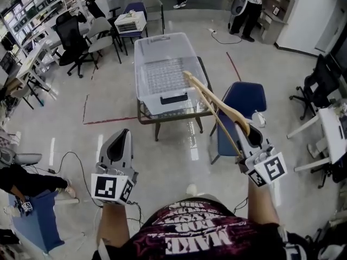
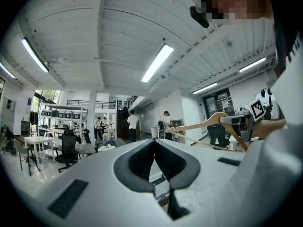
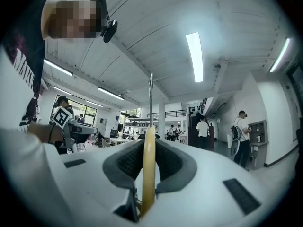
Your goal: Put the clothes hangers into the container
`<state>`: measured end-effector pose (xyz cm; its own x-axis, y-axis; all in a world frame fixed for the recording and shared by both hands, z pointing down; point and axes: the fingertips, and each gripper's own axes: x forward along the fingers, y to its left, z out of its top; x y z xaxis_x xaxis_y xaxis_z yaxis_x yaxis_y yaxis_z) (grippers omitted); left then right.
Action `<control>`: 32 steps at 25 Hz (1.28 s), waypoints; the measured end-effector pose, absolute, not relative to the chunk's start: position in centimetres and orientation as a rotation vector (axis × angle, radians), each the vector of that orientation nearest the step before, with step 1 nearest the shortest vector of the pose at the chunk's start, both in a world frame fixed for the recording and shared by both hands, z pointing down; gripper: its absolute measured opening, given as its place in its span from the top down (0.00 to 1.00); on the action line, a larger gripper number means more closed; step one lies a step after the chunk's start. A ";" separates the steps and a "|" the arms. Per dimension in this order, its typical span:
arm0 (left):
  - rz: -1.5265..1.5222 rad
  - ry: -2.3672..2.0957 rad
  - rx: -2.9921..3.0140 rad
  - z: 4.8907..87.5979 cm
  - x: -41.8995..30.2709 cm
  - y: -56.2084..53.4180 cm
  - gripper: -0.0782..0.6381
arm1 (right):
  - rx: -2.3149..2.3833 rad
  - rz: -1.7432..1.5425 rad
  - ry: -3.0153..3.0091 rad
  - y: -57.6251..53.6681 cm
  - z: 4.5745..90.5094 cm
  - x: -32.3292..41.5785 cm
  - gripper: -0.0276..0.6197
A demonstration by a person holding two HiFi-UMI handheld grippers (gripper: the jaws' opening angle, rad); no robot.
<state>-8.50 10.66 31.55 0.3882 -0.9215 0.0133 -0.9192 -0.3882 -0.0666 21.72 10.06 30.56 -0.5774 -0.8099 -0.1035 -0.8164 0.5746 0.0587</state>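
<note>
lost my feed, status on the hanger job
Left gripper shut, empty. Right gripper shut on wooden hanger, held in the air, not in the container. Blue chair beside the table, not in the way.

Pale wooden hanger (image 1: 217, 110), tilted in mid-air past near right corner of clear plastic container (image 1: 162, 72) on desk (image 1: 199, 64).

The hanger (image 3: 148, 174) is pale, smooth wood with a thin metal hook (image 3: 151, 98). My right gripper (image 3: 147, 141) has a matt white plastic shell, its pads (image 3: 127, 163) dark and ribbed, perhaps rubber. The container (image 1: 142, 64) is clear plastic; the floor (image 1: 179, 145) glossy.
</note>
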 end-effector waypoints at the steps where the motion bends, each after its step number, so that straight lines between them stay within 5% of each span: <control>1: -0.070 1.704 -2.560 31.0 -8.1 10.1 0.88 | -1.393 0.160 2.733 9.5 30.3 21.8 0.86; 32: -0.181 1.744 -2.505 34.1 -9.9 -0.9 0.88 | -1.267 0.197 2.784 -3.0 30.4 18.5 0.86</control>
